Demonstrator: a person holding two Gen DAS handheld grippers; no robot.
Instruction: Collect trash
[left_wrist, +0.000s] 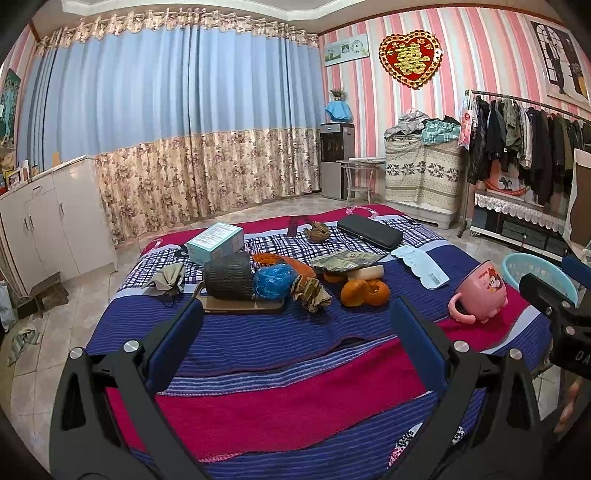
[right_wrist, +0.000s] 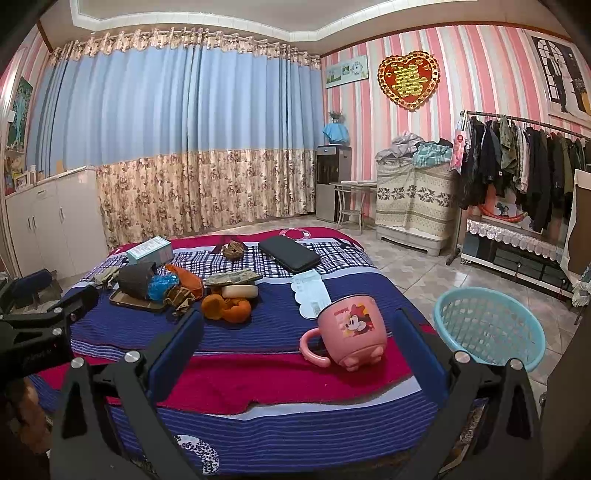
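Both grippers wide apart and holding nothing: left gripper over the near edge of the bed, right gripper beside it, facing the pink Minnie mug.

Trash scattered mid-bed, well ahead of both grippers:
- Crumpled brown paper wads, two counted: one just beside the blue plastic, one farther back by the black case. Probably light, soft, crushable; best pinched across the bulk.
- Crumpled blue plastic, one. Likely slippery and springy; needs a deep, firm squeeze.
- Orange peels, apparently two pieces touching. Curled, limp, maybe slick inside; best taken by a raised edge.
- Orange wrapper, one, partly hidden.
- Crumpled greyish cloth or mask, one; hard to tell which.

Light-blue basket on the floor right of the bed, one; likely destination.
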